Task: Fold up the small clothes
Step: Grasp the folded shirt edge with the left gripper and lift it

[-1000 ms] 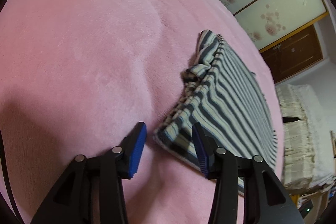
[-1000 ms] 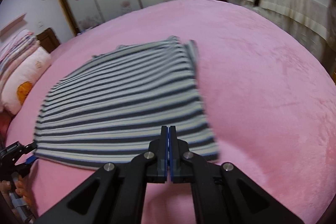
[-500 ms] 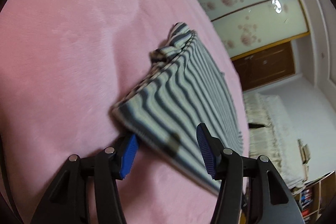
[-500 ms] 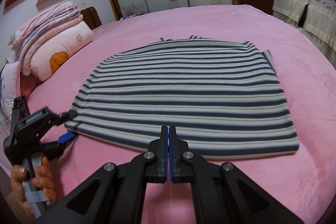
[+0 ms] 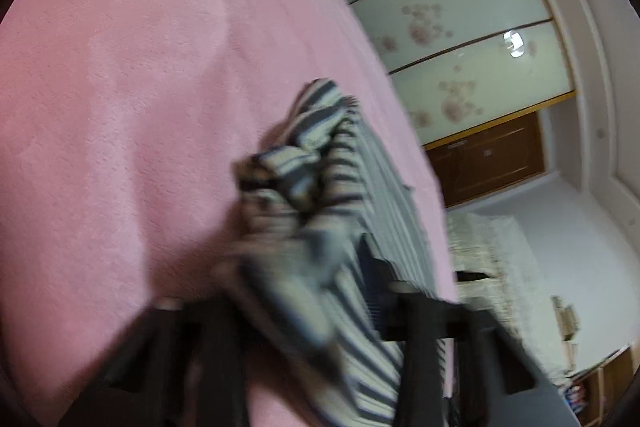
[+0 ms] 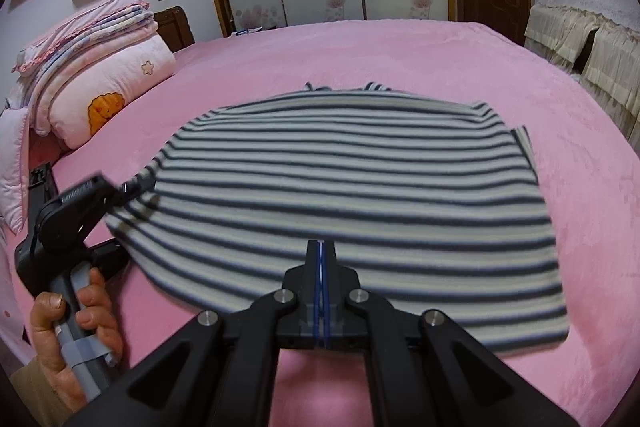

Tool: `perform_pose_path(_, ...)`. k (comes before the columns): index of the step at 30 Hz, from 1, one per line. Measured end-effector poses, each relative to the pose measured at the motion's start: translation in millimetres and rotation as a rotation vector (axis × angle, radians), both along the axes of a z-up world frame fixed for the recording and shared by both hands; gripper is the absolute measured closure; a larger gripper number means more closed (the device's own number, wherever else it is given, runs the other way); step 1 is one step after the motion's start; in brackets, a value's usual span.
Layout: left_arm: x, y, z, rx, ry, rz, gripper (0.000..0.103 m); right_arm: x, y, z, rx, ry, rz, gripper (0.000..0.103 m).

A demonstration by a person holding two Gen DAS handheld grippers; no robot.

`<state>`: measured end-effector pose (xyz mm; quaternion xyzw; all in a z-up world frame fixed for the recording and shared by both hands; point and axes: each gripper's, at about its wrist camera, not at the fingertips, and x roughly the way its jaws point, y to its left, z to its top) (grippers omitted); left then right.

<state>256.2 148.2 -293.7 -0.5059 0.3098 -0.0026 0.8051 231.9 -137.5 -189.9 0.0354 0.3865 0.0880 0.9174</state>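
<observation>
A: What's ahead of the 2 grippers?

B: A pink bed [image 6: 400,59], and on it the striped shirt [image 6: 352,187], spread flat straight ahead of the right gripper [image 6: 321,267], its long axis running crosswise to those fingers.

A: And the right gripper's state?

B: Pressed together on the shirt's near hem.

A: The left?

B: The left gripper [image 6: 120,191] pinches the near left corner, I think; its own view is blurred. Both hold the same near edge.

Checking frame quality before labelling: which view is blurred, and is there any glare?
Left wrist view: heavy motion blur over the striped garment and left gripper; a lamp glare spot on the wardrobe doors. Right wrist view: mostly sharp, right gripper crisp, near stripes slightly smeared.
</observation>
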Motion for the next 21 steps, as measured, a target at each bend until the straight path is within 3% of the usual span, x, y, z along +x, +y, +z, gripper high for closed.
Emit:
perform_pose_path(3,3.7,0.3,1.6,0.012,0.016,0.001,0.094,17.7,-0.4,0.4,-0.02,0.003,-0.016,0.103)
perform_pose_path(8,13.3,-8.4,29.2,0.106,-0.011,0.002,0.095,65.2,5.4,-0.9,-0.038,0.015,-0.025,0.103)
perform_pose_path(12,25.0,-23.3,65.0,0.203,-0.063,-0.023,0.095,101.2,18.6,-4.8,-0.035,0.023,-0.004,0.103)
perform_pose_path(17,31.5,-45.6,114.1,0.325,-0.122,-0.08,0.095,133.6,31.8,-48.1,-0.045,0.2,0.035,0.103)
perform_pose_path(21,49.8,-89.0,158.6,0.456,-0.172,-0.172,0.095,126.6,9.1,-37.8,0.063,0.195,0.031,0.103)
